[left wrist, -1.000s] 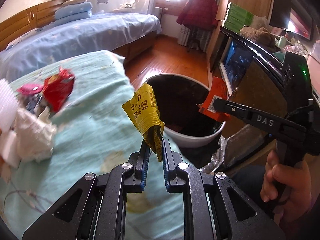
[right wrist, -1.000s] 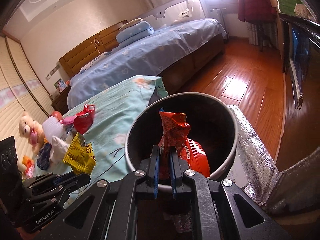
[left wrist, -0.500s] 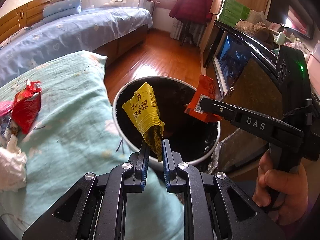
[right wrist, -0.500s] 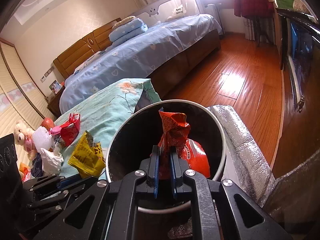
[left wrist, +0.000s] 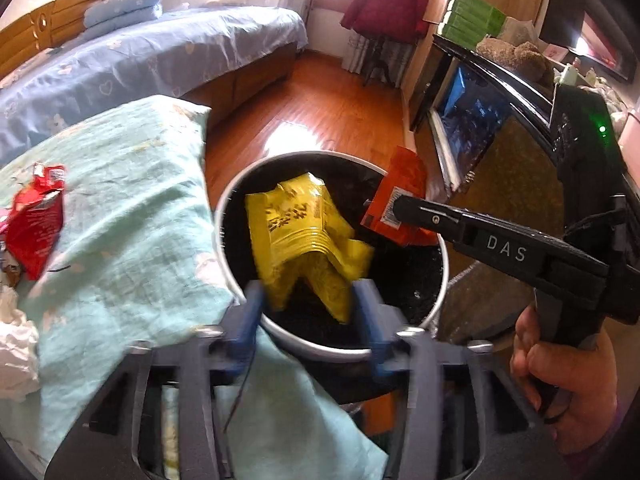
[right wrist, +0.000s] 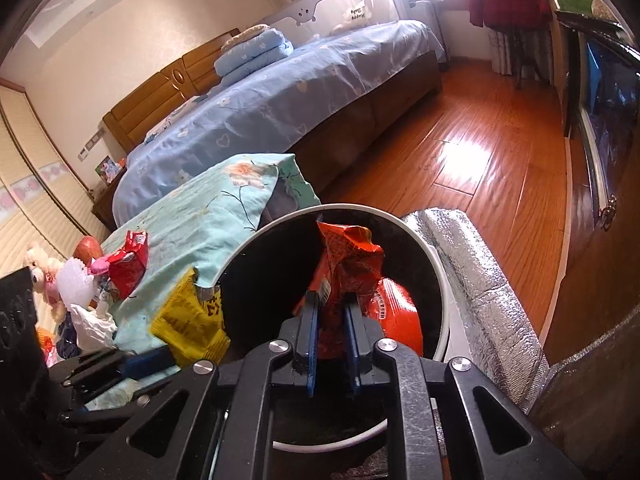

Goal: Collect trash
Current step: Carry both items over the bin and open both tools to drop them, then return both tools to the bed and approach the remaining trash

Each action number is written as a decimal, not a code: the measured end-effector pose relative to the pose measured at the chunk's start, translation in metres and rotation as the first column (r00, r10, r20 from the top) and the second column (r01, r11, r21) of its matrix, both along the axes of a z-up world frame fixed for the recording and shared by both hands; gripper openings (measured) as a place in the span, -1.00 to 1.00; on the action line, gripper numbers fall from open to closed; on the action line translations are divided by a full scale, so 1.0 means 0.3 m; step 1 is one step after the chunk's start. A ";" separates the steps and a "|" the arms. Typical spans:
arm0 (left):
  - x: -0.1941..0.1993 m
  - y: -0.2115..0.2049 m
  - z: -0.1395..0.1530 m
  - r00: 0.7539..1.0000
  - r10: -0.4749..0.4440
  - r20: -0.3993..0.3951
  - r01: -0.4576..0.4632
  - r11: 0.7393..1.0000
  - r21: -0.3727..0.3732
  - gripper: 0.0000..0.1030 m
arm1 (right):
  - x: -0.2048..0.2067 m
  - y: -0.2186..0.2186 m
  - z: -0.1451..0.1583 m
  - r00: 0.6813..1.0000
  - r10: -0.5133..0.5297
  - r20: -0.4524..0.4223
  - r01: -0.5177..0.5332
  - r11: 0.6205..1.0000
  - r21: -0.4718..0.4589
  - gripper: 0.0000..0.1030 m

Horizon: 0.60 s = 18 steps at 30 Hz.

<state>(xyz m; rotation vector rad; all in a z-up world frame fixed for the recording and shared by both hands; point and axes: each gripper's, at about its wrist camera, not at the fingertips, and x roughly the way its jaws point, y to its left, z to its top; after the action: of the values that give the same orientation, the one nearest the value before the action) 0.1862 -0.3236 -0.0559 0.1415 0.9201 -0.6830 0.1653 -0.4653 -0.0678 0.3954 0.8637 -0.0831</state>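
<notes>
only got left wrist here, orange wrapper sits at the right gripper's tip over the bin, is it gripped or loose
Observer: The right wrist view shows the orange wrapper upright between the pads of the right gripper. The jaws have just been opening a little, but it looks pinched.
Operator: is my yellow one inside the rim
Observer: Seen from the right wrist, the yellow wrapper is against the left side of the bin rim, over the teal cloth edge. I cannot tell whether it is inside.
Operator: whats on the bin's far side
Observer: A silver foil roll lies on the floor right beside the bin.
</notes>
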 end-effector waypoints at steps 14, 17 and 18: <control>-0.066 0.253 0.003 0.991 0.135 0.026 -0.133 0.990 -0.049 0.19 | -0.076 0.092 0.055 0.997 -0.011 0.073 0.011 1.000 0.004 0.56; -0.090 0.322 0.004 0.985 0.173 0.029 -0.171 0.983 -0.064 0.22 | -0.097 0.163 0.058 0.996 0.018 0.087 -0.018 1.000 0.006 0.62; -0.099 0.347 0.003 0.982 0.186 0.033 -0.183 0.981 -0.066 0.22 | -0.103 0.185 0.059 0.996 0.026 0.090 -0.026 1.000 0.004 0.62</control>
<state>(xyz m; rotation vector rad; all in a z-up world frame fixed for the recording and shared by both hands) 0.1565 -0.2196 -0.0549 0.0132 0.8618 -0.5345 0.1343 -0.4098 -0.0501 0.3899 0.7799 -0.0383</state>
